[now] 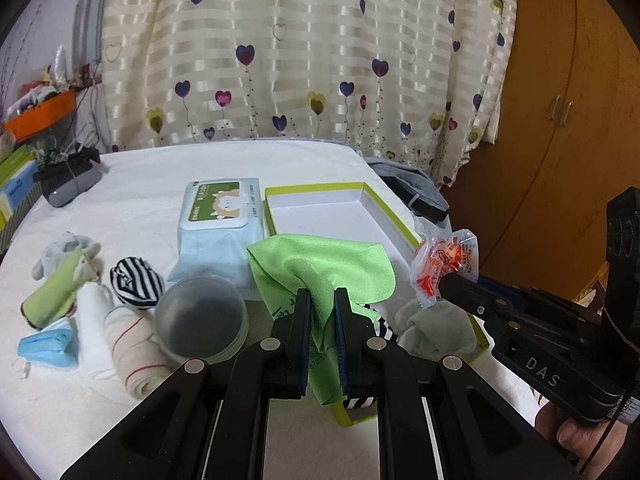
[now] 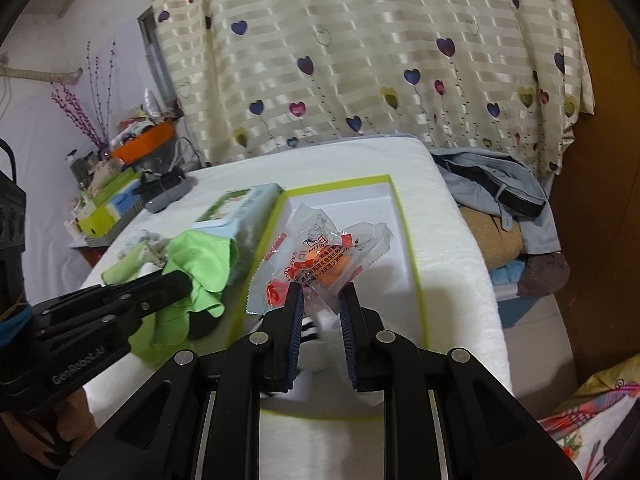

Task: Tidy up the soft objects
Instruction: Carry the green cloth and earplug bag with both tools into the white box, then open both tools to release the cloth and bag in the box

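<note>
Soft lime-green microfibre cloth (image 1: 320, 264) hangs bunched from the left gripper (image 1: 322, 300), whose blue-padded jaws are clenched on a fold of it, and it drapes over the near left rim of the shallow white cardboard box with a lime-green edge (image 1: 320, 216). Beside it, the crinkly clear plastic packet with orange print and an orange lump inside (image 2: 324, 260) is pinched at its lower edge by the right gripper (image 2: 320, 296), held above the box's white floor. Both items look to be on their way into the box, so the step in hand is probably to set each one down inside. To do it well, I would carry the cloth fully past the rim before letting go, since a corner left trailing over the edge would drag it back out, and lower it so that it settles flat in one half. The packet is light and springy; it should be brought low over the remaining bare floor before release so it does not skid. A grey sock (image 1: 436, 328) already lies at the box's near end. Outward on the white padded table (image 1: 140, 200) wait a striped black-and-white sock ball (image 1: 136, 284), rolled cloths, a folded blue face mask (image 1: 48, 348), a round clear plastic lid (image 1: 200, 320) and a pale blue wet-wipe pack (image 1: 220, 208).
</note>
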